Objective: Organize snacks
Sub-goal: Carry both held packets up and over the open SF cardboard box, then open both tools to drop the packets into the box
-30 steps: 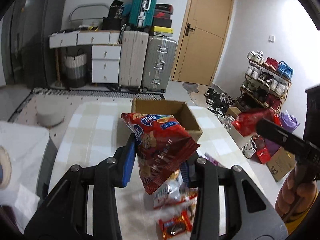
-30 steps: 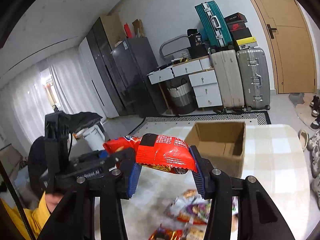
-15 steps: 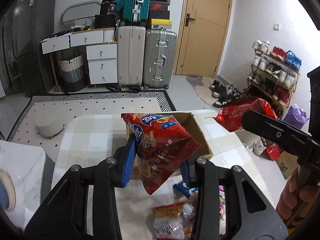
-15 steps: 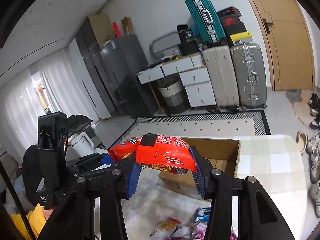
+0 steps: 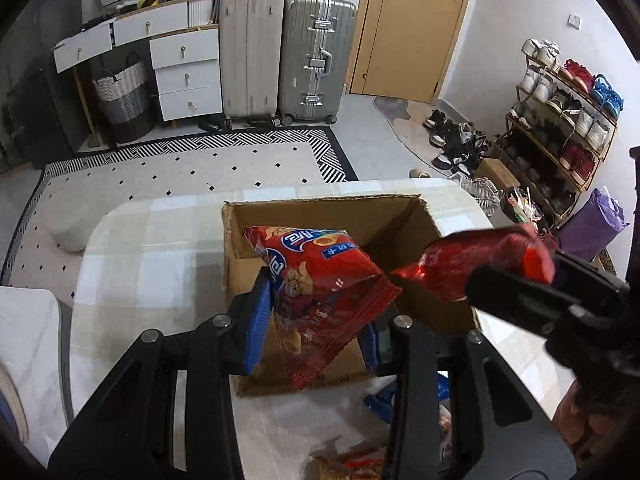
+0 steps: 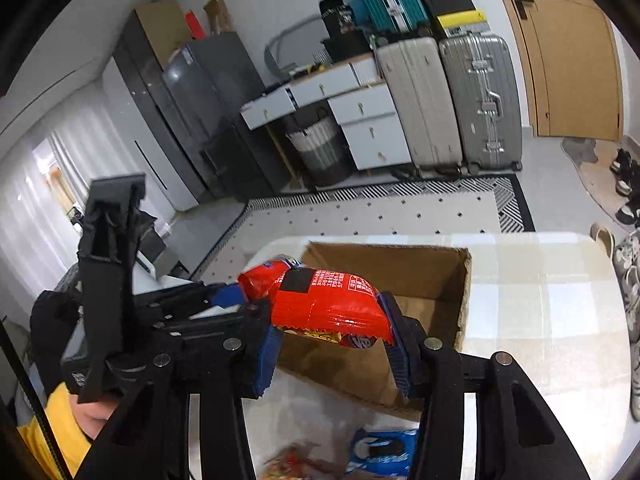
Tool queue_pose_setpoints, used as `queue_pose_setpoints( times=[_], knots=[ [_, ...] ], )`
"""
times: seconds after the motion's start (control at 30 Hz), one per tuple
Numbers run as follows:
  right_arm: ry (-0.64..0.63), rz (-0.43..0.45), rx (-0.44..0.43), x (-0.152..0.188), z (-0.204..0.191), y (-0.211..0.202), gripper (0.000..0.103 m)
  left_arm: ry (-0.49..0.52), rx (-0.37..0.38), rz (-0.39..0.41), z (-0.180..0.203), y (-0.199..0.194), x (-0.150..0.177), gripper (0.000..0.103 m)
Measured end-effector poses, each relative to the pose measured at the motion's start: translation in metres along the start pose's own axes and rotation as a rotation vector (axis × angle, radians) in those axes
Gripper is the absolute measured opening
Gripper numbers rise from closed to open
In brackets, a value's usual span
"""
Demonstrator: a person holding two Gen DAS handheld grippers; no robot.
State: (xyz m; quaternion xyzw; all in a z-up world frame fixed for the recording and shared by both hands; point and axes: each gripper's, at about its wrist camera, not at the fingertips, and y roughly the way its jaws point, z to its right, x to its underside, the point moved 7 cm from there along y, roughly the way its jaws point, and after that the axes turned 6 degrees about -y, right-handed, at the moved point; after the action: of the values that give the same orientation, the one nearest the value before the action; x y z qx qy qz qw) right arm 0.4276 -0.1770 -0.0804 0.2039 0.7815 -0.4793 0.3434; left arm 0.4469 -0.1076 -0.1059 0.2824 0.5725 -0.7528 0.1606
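An open cardboard box (image 5: pixel 400 216) stands on the checked table; it also shows in the right wrist view (image 6: pixel 436 276). My left gripper (image 5: pixel 314 320) is shut on a red biscuit bag (image 5: pixel 320 292) and holds it over the box's near wall. My right gripper (image 6: pixel 332 332) is shut on a red snack packet (image 6: pixel 328 304) just above the box's near edge. In the left wrist view that packet (image 5: pixel 480 260) hangs over the box's right side. The left gripper's bag (image 6: pixel 264 280) shows at the left in the right wrist view.
Loose snack packets lie on the table in front of the box, among them a blue one (image 6: pixel 380 452) and an orange one (image 5: pixel 352 464). Suitcases (image 5: pixel 280 52), white drawers (image 5: pixel 180 68) and a shoe rack (image 5: pixel 560 120) stand beyond the table.
Both grippers have moved forward with their packets, from above the loose snack pile to over the cardboard box. The box looks much nearer.
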Motion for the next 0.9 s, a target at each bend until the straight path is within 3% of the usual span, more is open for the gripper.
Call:
queue_pose_setpoints(
  times=[0.3, 0.9],
  knots=[
    [0.026, -0.070, 0.000, 0.016, 0.020, 0.033, 0.047, 0.004, -0.012, -0.070, -0.004, 0.060, -0.004, 0.036],
    [0.037, -0.150, 0.031, 0.036, 0.027, 0.059, 0.047, 0.008, -0.023, -0.102, -0.009, 0.094, 0.022, 0.040]
  ],
)
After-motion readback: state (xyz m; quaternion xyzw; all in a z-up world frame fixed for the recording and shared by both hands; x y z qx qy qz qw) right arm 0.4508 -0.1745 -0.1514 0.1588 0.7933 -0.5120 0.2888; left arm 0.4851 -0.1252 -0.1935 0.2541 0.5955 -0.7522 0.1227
